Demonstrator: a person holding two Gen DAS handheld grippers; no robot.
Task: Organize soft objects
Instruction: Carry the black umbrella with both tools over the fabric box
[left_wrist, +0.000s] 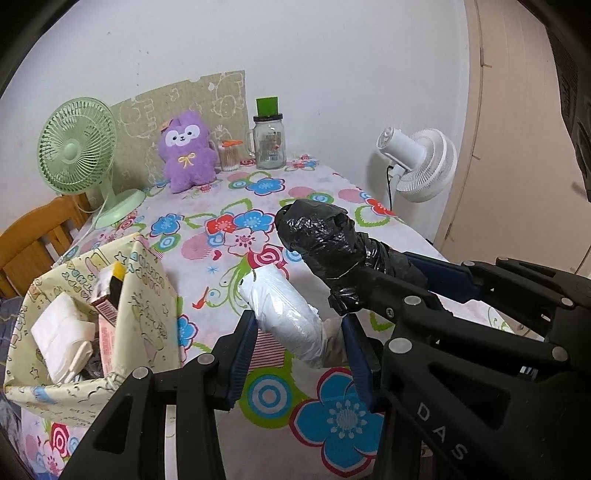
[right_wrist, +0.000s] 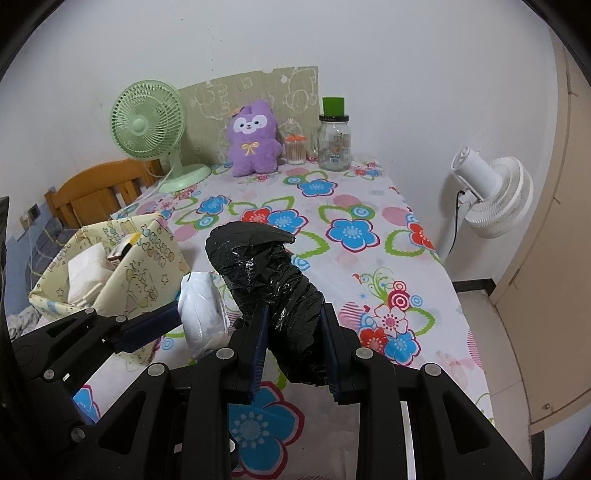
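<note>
Two rolls of plastic bags are held up above the flowered surface, one in each gripper. The left gripper has its fingers closed on the near end of the white roll, which points away from the camera and sits clear of the cloth. The right gripper has its fingers clamped at a narrower gap on the lower part of the black roll, whose crumpled top sticks up and forward. The two rolls hang side by side, the white one just to the left of the black one; whether they touch is hard to say through the curved lens. To the left, at the near corner of the surface, stands a pale yellow fabric basket with cartoon prints, holding a white tissue pack and a pink carton. Along the far edge by the wall stand a green fan, a purple plush toy, a small container of cotton swabs and a glass jar with a green block on its lid. A white fan stands off the right side of the surface, and a wooden chair shows behind the left.
</note>
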